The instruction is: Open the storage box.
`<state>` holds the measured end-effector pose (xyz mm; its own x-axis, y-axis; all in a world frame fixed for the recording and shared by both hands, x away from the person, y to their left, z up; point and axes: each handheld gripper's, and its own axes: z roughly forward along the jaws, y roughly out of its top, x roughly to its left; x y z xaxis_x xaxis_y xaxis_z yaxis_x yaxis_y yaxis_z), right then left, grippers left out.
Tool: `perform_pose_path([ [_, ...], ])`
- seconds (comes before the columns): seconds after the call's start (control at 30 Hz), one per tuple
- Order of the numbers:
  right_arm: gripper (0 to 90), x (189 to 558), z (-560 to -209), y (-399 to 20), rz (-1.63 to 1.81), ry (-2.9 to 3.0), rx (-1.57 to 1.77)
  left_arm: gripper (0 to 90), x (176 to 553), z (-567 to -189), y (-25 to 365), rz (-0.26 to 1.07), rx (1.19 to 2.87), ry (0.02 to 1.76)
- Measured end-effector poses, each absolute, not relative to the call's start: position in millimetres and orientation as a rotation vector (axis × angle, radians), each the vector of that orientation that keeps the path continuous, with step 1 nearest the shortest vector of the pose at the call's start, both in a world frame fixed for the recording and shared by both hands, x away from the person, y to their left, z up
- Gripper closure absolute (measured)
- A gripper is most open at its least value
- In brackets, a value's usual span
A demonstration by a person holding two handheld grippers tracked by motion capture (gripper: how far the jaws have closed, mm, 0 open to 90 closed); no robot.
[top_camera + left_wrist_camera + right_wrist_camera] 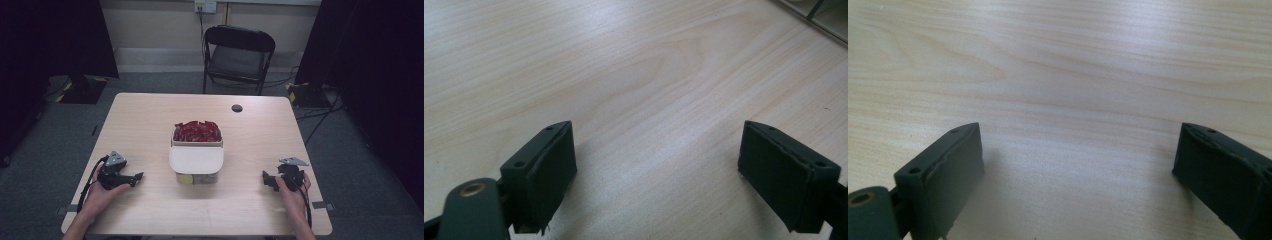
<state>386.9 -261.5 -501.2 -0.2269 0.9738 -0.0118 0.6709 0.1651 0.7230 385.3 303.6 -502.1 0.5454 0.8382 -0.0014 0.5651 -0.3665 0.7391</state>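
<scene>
A clear container (196, 176) with a cream lid stands at the table's middle, and right behind it sits a cream box (197, 142) heaped with red packets (197, 131). My left gripper (138, 176) rests low on the table to the container's left, held by a hand, its jaws pointing toward the container. In the left gripper view the gripper (656, 167) is open over bare wood with nothing between its jaws. My right gripper (266, 180) rests on the table to the container's right, pointing left. In its own view the right gripper (1079, 175) is open and empty too.
The light wooden table (145, 115) has a small dark round hole cover (237, 108) near its far edge. A black folding chair (238, 56) stands behind the table. Cables trail from both grippers toward the near edge.
</scene>
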Motion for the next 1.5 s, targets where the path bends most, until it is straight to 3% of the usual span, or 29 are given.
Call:
perform_pose_path([
  [0.6, 6.5, 386.5, -500.4, -259.4, 0.826, 1.953, 1.569, 15.0, 385.3, -502.1, 303.5, 0.496, 2.077, 1.128],
  [0.73, 15.0, 386.1, -498.5, -258.9, 0.829, 1.946, 1.568, 15.0, 385.3, -502.1, 303.6, 0.497, 2.077, 1.127],
  [1.5, 15.9, 379.2, -476.0, -246.6, 1.028, 1.990, 1.494, 15.0, 385.3, -502.1, 303.6, 0.497, 2.077, 1.128],
])
